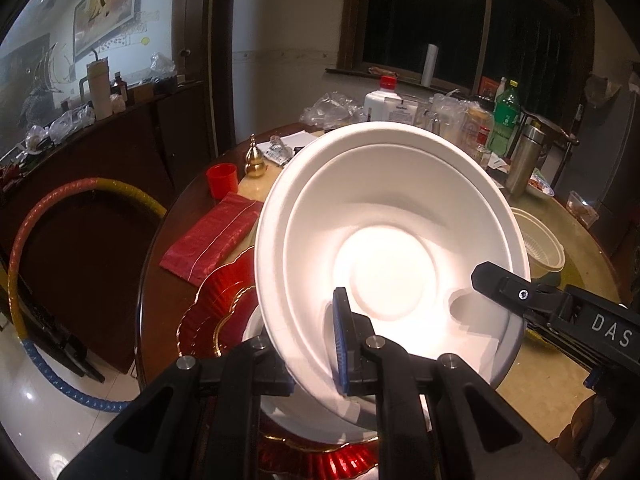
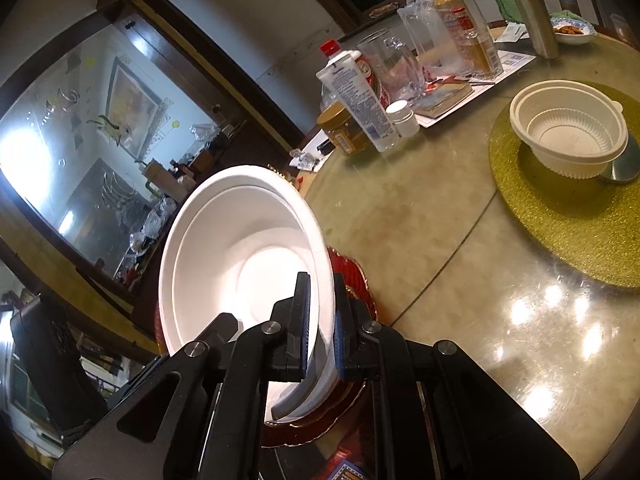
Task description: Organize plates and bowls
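A large white bowl (image 1: 392, 224) is held tilted above the table, its inside facing both cameras. My left gripper (image 1: 316, 344) is shut on its near rim, one blue-padded finger inside the bowl. My right gripper (image 2: 322, 328) is shut on the bowl (image 2: 240, 248) rim too, and its black finger shows at the bowl's right edge in the left wrist view (image 1: 504, 284). Under the bowl sit a white dish (image 1: 280, 412) and red gold-rimmed plates (image 1: 224, 308). A cream ribbed plastic bowl (image 2: 568, 132) stands on a gold glitter mat (image 2: 560, 224).
The round table (image 2: 460, 280) carries bottles, a jar and glasses (image 2: 360, 92) at the back, a steel flask (image 1: 524, 160), a red cup (image 1: 222, 176), a brass gourd (image 1: 254, 158) and a red cloth (image 1: 212, 236). A dark sideboard (image 1: 100, 152) and a hoop (image 1: 24, 264) stand left.
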A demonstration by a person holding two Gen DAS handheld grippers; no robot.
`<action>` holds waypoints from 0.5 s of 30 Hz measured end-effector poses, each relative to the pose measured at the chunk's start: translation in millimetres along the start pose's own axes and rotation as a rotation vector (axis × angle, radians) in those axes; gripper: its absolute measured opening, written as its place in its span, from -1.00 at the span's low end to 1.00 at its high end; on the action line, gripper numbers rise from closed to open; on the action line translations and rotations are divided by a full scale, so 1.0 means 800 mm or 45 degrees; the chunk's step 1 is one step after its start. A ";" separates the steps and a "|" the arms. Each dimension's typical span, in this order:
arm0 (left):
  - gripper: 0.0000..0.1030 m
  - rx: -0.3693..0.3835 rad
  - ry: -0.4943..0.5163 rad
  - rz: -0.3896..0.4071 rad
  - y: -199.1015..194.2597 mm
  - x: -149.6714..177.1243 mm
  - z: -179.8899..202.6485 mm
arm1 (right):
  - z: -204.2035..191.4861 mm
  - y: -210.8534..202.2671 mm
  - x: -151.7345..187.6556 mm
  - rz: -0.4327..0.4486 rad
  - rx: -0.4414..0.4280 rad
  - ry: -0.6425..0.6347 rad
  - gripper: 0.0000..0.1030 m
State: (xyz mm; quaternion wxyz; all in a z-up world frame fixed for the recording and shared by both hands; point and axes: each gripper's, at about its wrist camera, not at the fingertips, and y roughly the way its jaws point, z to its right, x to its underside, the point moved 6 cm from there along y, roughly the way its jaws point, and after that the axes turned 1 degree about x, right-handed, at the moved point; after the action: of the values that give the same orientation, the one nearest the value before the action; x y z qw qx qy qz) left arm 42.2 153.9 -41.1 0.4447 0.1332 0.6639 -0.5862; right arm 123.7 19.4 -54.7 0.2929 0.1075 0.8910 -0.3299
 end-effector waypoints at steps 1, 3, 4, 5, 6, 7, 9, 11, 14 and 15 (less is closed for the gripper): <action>-0.74 -0.004 -0.001 0.000 -0.001 0.001 -0.001 | -0.001 0.001 0.001 -0.005 -0.001 -0.006 -0.80; -0.74 -0.011 -0.004 -0.002 -0.001 0.003 -0.003 | -0.004 0.003 0.004 -0.012 -0.004 -0.013 -0.80; -0.74 -0.014 -0.007 -0.006 -0.001 0.004 -0.004 | -0.005 0.004 0.005 -0.017 -0.003 -0.020 -0.81; -0.74 -0.018 -0.009 -0.008 -0.002 0.006 -0.005 | -0.006 0.005 0.006 -0.020 -0.002 -0.024 -0.81; -0.74 -0.023 -0.012 -0.011 -0.001 0.007 -0.007 | -0.007 0.006 0.008 -0.024 -0.002 -0.028 -0.81; -0.74 -0.026 -0.016 -0.015 -0.001 0.009 -0.009 | -0.008 0.008 0.009 -0.032 -0.003 -0.031 -0.81; -0.74 -0.033 -0.025 -0.025 -0.001 0.011 -0.012 | -0.009 0.011 0.013 -0.048 -0.005 -0.035 -0.80; -0.74 -0.038 -0.030 -0.029 -0.001 0.014 -0.015 | -0.010 0.015 0.016 -0.065 -0.009 -0.038 -0.81; -0.74 -0.049 -0.034 -0.029 -0.003 0.016 -0.020 | -0.014 0.018 0.020 -0.073 -0.005 -0.054 -0.80; -0.74 -0.052 -0.036 -0.029 -0.003 0.016 -0.021 | -0.015 0.019 0.021 -0.077 -0.004 -0.060 -0.80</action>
State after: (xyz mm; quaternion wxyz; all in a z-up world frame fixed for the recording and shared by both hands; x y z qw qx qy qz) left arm 26.0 164.1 -50.3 0.4501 0.1083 0.6709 -0.5792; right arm 110.8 38.8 -65.1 0.3039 0.0725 0.8872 -0.3395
